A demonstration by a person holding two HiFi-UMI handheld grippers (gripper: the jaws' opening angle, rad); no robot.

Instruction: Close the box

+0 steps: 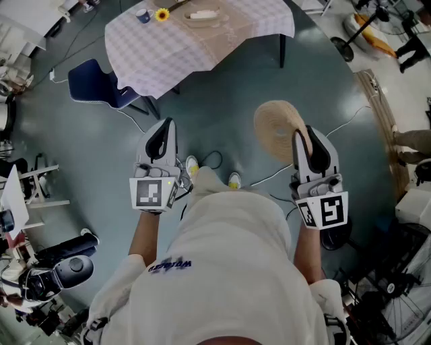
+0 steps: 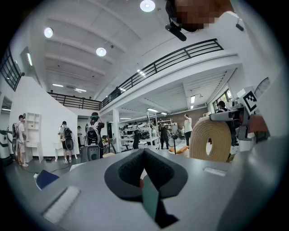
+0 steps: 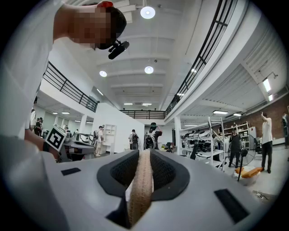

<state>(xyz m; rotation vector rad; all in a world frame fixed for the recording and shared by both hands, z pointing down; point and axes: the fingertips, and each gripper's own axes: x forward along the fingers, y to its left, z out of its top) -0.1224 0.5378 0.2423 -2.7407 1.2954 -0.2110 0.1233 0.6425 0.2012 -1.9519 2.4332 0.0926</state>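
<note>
The box I cannot pick out with certainty; the only candidate I see is a low tan container on the far table, well apart from both grippers.

Nearest to me, both grippers are held level in front of the person's body. The left gripper has its jaws together with nothing between them, as the left gripper view confirms. The right gripper is clamped on the rim of a round woven disc. In the right gripper view the disc's edge runs straight up between the two pads. The disc stands on its edge. From the left gripper view it shows a small hole in the middle.

Between the grippers, lower, I see the person's two shoes on the grey-blue floor. A white cable runs over the floor near the feet.

Ahead of the grippers the floor is open up to the table. Its checked cloth hangs over the near edge. A blue chair stands just beside the table's left corner. The left side is crowded with a white rack and dark equipment. On the table top, near the tan container, there are a blue cup and a yellow flower.
</note>
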